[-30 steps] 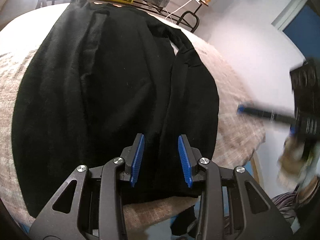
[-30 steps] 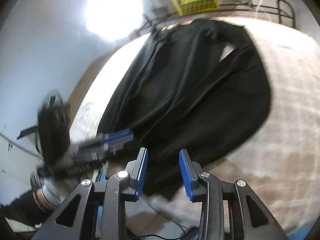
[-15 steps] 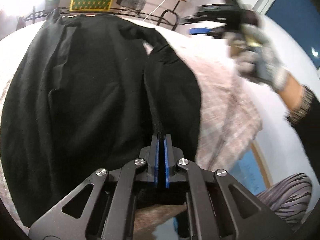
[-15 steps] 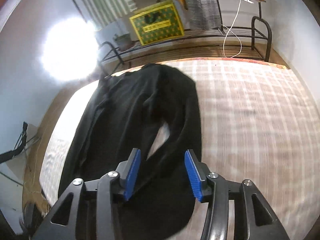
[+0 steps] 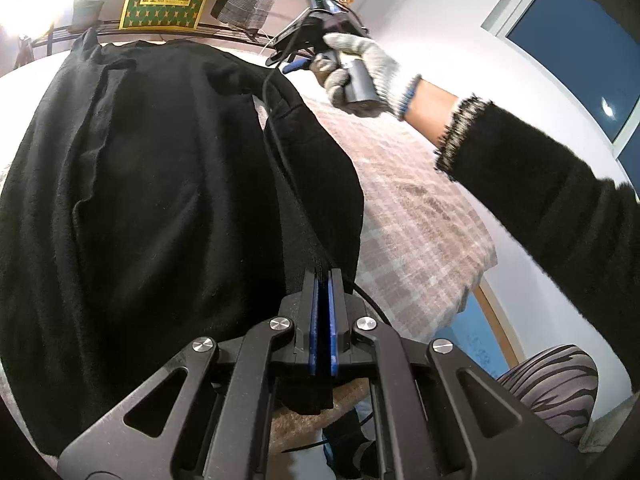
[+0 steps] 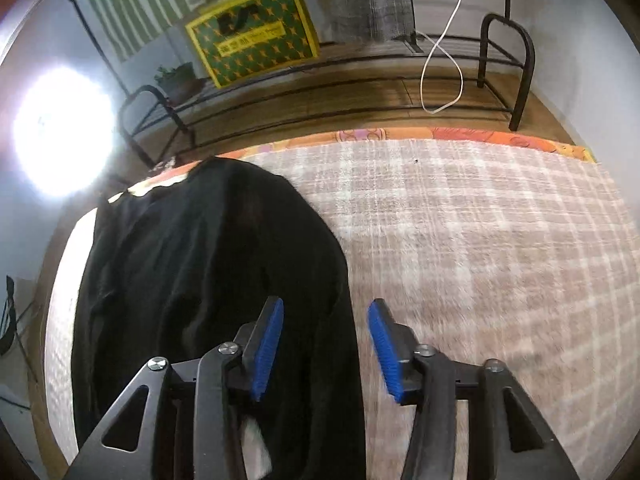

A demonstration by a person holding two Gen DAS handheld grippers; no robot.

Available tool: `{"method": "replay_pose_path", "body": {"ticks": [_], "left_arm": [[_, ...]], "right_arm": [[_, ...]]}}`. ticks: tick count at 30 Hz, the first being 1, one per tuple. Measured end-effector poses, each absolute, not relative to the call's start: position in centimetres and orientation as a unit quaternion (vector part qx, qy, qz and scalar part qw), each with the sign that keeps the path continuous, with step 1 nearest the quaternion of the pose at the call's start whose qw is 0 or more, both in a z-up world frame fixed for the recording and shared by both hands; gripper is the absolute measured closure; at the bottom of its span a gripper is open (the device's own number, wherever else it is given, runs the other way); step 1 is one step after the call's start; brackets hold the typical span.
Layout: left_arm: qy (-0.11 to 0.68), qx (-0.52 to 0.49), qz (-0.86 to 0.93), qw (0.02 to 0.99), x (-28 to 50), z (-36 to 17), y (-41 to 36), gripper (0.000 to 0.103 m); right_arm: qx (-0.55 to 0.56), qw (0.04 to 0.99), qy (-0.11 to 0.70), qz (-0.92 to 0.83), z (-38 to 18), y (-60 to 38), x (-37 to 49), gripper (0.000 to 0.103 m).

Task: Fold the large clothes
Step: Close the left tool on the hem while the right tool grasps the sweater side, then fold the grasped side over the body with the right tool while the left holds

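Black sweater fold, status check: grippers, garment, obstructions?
Left gripper shut on black sweater hem. Right gripper open above its sleeve edge. Sweater flat on plaid blanket. Nothing in the way.

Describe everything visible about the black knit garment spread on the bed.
The black knit garment looks like a soft, matte long-sleeved sweater. It lies mostly flat on the checked beige bed cover, collar end toward the metal bed rail, with shallow creases and one sleeve folded along its side. The left gripper is shut on its near hem. The open right gripper hovers at its sleeve edge, and whether it touches cannot be told.
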State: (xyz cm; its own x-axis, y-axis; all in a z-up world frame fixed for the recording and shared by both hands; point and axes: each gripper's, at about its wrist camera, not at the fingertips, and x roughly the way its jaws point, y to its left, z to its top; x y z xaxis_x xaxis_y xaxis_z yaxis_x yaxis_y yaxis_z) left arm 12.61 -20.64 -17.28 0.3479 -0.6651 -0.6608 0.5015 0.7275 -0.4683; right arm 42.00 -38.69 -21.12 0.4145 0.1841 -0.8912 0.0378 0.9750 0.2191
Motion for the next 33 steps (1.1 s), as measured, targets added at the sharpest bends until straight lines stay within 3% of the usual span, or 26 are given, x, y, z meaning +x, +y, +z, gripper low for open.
{"method": "replay_pose_path", "body": {"ticks": [3,5,6,14,21,26,33], "left_arm": [[0.447,-0.092,-0.362,0.812,12.4,-17.2,-20.8,0.102],[0.447,-0.09,-0.364,0.812,12.3,-17.2,-20.9,0.102],[0.447,-0.089,-0.365,0.812,12.3,-17.2,-20.9,0.102],[0.448,-0.117,-0.363,0.808,11.9,-16.9,-19.7,0.102],[0.458,-0.141,-0.355,0.803,11.2,-17.5,-18.3,0.102],[0.468,-0.163,-0.333,0.802,11.4,-18.4,-16.5,0.102],[0.496,-0.198,-0.295,0.792,12.4,-20.7,-13.8,0.102]], "right_arm": [[0.084,0.826,0.556,0.036,-22.5,-38.4,43.1,0.084],[0.083,0.825,0.559,0.029,-23.0,-38.5,43.3,0.101],[0.084,0.826,0.556,0.027,-23.0,-38.7,43.3,0.102],[0.074,0.853,0.516,0.024,-17.6,-38.2,42.8,0.103],[0.012,0.872,0.487,0.048,-13.1,-31.7,44.2,0.103],[-0.046,0.868,0.49,0.067,-14.3,-24.9,46.3,0.103],[-0.109,0.847,0.514,0.082,-20.3,-17.3,48.9,0.103]]}}
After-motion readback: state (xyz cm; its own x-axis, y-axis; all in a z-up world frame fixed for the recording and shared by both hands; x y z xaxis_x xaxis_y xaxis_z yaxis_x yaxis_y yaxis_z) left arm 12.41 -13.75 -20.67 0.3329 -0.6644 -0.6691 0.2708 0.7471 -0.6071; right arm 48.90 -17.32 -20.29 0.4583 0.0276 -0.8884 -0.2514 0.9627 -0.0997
